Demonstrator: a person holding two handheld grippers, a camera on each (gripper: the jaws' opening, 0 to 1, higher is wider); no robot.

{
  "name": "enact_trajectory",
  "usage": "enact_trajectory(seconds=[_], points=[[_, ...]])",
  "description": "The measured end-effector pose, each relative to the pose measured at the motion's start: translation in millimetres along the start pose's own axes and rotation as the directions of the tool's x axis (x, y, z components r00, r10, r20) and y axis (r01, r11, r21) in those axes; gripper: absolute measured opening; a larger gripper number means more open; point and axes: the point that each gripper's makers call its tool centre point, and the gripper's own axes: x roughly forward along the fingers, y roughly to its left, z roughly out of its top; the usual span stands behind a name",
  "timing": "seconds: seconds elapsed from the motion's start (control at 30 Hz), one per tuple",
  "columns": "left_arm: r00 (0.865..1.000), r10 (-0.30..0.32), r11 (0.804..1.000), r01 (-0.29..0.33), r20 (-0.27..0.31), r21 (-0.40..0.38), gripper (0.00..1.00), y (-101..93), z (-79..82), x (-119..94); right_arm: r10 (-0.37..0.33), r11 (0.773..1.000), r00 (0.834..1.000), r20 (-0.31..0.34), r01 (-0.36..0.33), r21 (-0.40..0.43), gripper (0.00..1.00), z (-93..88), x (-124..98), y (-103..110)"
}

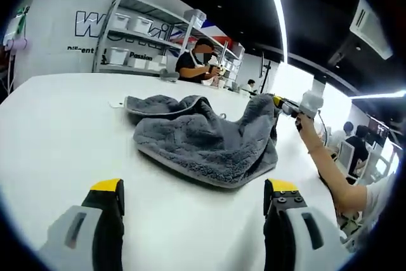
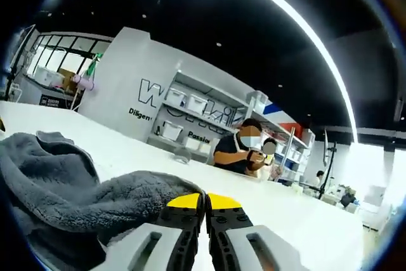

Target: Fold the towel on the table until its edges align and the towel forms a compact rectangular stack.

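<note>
A grey plush towel (image 1: 203, 138) lies crumpled on the white table (image 1: 57, 131), ahead of my left gripper (image 1: 193, 191), whose yellow-tipped jaws stand wide open with nothing between them. At the towel's far right corner my right gripper (image 1: 285, 106) holds the cloth lifted off the table. In the right gripper view the same towel (image 2: 70, 195) drapes from my right gripper (image 2: 205, 202), whose jaws are shut on its edge.
A person's forearm (image 1: 323, 163) reaches in from the right. A small white item (image 1: 116, 103) lies on the table left of the towel. Behind the table, shelves (image 1: 136, 36) with white bins stand and a seated person (image 2: 244, 150) works.
</note>
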Motion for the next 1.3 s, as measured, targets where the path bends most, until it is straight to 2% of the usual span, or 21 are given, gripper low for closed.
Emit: enact_trajectory(seconds=[0.17, 0.43, 0.5, 0.7, 0.87, 1.0, 1.13, 1.3], points=[[1.000, 0.000, 1.000, 0.000, 0.000, 0.000, 0.96, 0.9, 0.6, -0.5, 0.009, 1.000, 0.997, -0.072, -0.008, 0.012, 0.03, -27.8, 10.5, 5.0], [1.000, -0.003, 1.000, 0.003, 0.003, -0.001, 0.96, -1.2, 0.8, -1.1, 0.047, 0.999, 0.992, -0.119, -0.048, 0.000, 0.03, -40.3, 12.3, 15.4], [1.000, -0.005, 1.000, 0.005, 0.004, 0.001, 0.96, -1.7, 1.2, -1.3, 0.066, 0.998, 0.987, -0.149, -0.066, 0.004, 0.03, -46.0, 11.1, 18.2], [1.000, 0.004, 1.000, -0.004, 0.007, 0.007, 0.96, 0.5, 3.1, -3.2, 0.050, 0.998, 0.975, -0.215, -0.058, -0.034, 0.04, -61.7, 16.7, 14.1], [1.000, 0.003, 1.000, -0.003, 0.003, 0.012, 0.96, 0.5, 2.6, -2.8, 0.067, 0.991, 0.950, -0.305, -0.099, -0.091, 0.05, -82.2, 19.2, 22.1], [1.000, 0.002, 1.000, -0.003, 0.009, 0.027, 0.96, -0.3, 5.1, -3.4, 0.086, 0.990, 0.933, -0.348, -0.120, -0.078, 0.06, -93.6, 18.0, 26.8], [1.000, -0.004, 0.999, 0.003, 0.018, 0.042, 0.96, -1.8, 9.8, -3.3, 0.069, 0.992, 0.922, -0.382, -0.103, -0.071, 0.16, -98.9, 15.1, 22.7], [1.000, -0.010, 0.998, 0.009, 0.014, 0.066, 0.96, -3.1, 11.1, -3.2, 0.087, 0.991, 0.905, -0.415, -0.120, -0.055, 0.19, -108.0, 15.1, 26.2]])
